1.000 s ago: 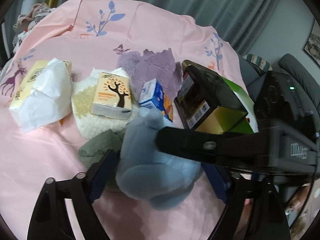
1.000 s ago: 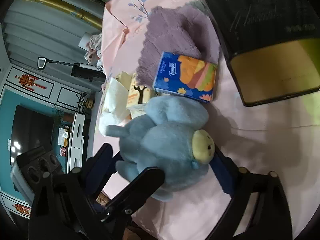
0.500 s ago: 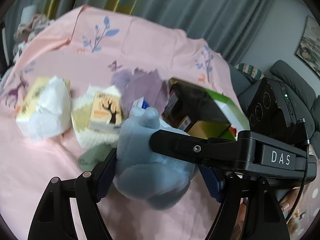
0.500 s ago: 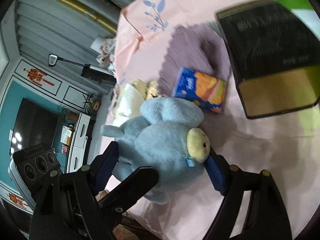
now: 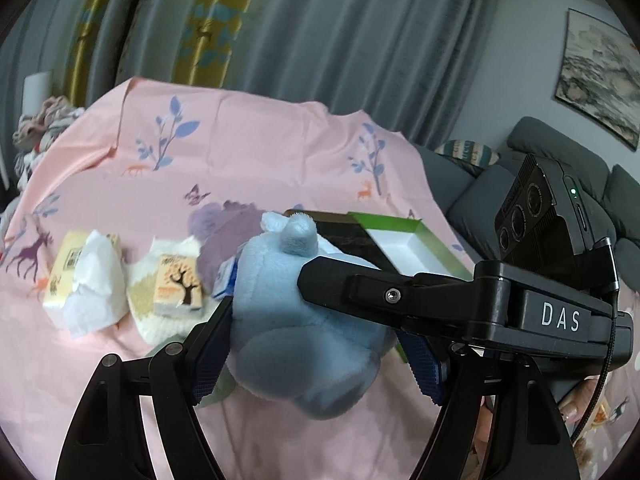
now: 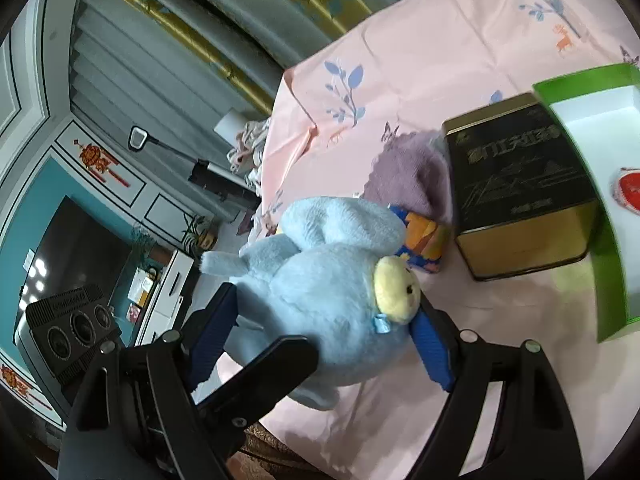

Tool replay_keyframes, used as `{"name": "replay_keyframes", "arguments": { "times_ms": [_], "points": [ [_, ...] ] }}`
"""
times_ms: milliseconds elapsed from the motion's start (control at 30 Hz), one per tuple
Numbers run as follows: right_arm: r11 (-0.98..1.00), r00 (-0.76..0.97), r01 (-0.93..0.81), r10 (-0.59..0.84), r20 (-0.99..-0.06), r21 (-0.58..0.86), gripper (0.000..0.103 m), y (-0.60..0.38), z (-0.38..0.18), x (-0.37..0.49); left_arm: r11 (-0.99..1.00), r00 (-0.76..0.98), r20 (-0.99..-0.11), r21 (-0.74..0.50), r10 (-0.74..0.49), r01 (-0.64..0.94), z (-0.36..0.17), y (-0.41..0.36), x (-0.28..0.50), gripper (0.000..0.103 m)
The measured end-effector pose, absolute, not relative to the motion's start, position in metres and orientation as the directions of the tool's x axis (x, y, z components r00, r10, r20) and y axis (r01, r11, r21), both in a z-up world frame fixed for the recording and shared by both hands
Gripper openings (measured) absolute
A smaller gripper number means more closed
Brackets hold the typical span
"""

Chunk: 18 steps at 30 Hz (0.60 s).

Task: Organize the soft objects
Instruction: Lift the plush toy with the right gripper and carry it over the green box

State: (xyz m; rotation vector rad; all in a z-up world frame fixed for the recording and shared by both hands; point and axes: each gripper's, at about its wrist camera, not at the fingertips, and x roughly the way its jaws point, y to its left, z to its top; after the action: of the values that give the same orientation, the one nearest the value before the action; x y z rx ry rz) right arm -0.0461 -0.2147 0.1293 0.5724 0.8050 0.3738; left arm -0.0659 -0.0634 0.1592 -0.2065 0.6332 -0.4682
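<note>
A light blue plush toy [image 5: 296, 320] with a pale yellow face [image 6: 396, 290] hangs above the pink tablecloth [image 5: 248, 160]. My left gripper [image 5: 316, 356] is shut on its body. My right gripper [image 6: 320, 336] is shut on it too, from the other side. A purple fuzzy cloth [image 5: 228, 232] lies on the table behind the toy; it also shows in the right wrist view [image 6: 408, 172]. A green cloth [image 5: 218, 390] lies under the toy, mostly hidden. A white and yellow fuzzy cloth [image 5: 148, 300] lies to the left.
A black and gold box [image 6: 516, 200] and an open green box [image 6: 588, 120] stand to the right. A tissue pack with a tree print [image 5: 178, 288], a blue and orange pack [image 6: 424, 240] and a yellow pack with loose white tissue [image 5: 84, 280] lie to the left. A grey sofa [image 5: 560, 160] is beyond the table.
Both grippers have lifted the plush toy up off the tablecloth. The boxes and cloths now sit farther below and behind it.
</note>
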Motion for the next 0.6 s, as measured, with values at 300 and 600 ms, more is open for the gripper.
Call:
{"name": "replay_keyframes", "arguments": {
  "times_ms": [300, 600],
  "points": [
    [0.784, 0.711, -0.065, 0.471, -0.523, 0.618, 0.082, -0.245, 0.141, -0.057, 0.86, 0.696, -0.506, -0.287, -0.51, 0.422, 0.172, -0.1, -0.062, 0.078],
    [0.776, 0.76, -0.012, 0.416, -0.499, 0.63, 0.082, -0.281, 0.145, -0.067, 0.829, 0.664, -0.5, -0.274, -0.555, 0.487, 0.175, -0.137, -0.049, 0.078]
  ]
}}
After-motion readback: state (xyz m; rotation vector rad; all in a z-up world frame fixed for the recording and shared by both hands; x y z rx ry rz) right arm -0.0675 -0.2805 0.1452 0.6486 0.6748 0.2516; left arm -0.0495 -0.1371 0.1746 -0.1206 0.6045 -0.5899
